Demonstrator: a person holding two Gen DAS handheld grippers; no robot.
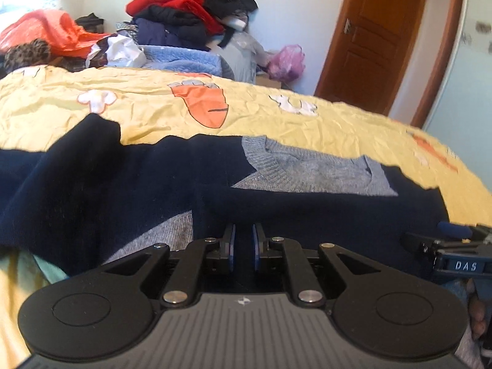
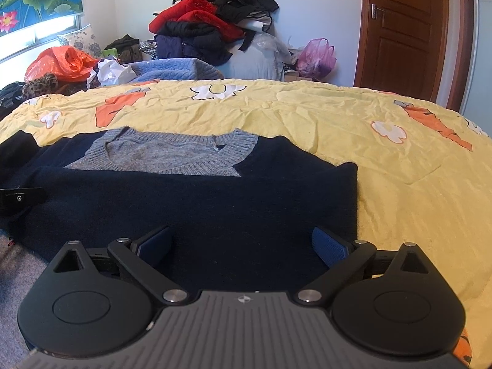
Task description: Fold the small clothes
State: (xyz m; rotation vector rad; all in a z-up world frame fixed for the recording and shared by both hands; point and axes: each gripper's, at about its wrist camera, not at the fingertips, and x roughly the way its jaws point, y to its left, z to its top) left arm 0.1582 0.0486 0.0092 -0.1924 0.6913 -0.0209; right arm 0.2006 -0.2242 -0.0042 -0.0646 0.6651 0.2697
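Note:
A navy sweater with a grey knit collar and chest panel lies flat on the yellow bed cover. It also shows in the left wrist view, with a sleeve spread to the left. My left gripper sits low over the sweater's near part, jaws nearly closed with a narrow gap; whether cloth is pinched is hidden. My right gripper is open wide over the sweater's lower right part, holding nothing. Its side shows in the left wrist view.
A pile of red, black and navy clothes rises behind the bed. An orange bag, a blue blanket and a purple bag lie along the far edge. A wooden door stands at right.

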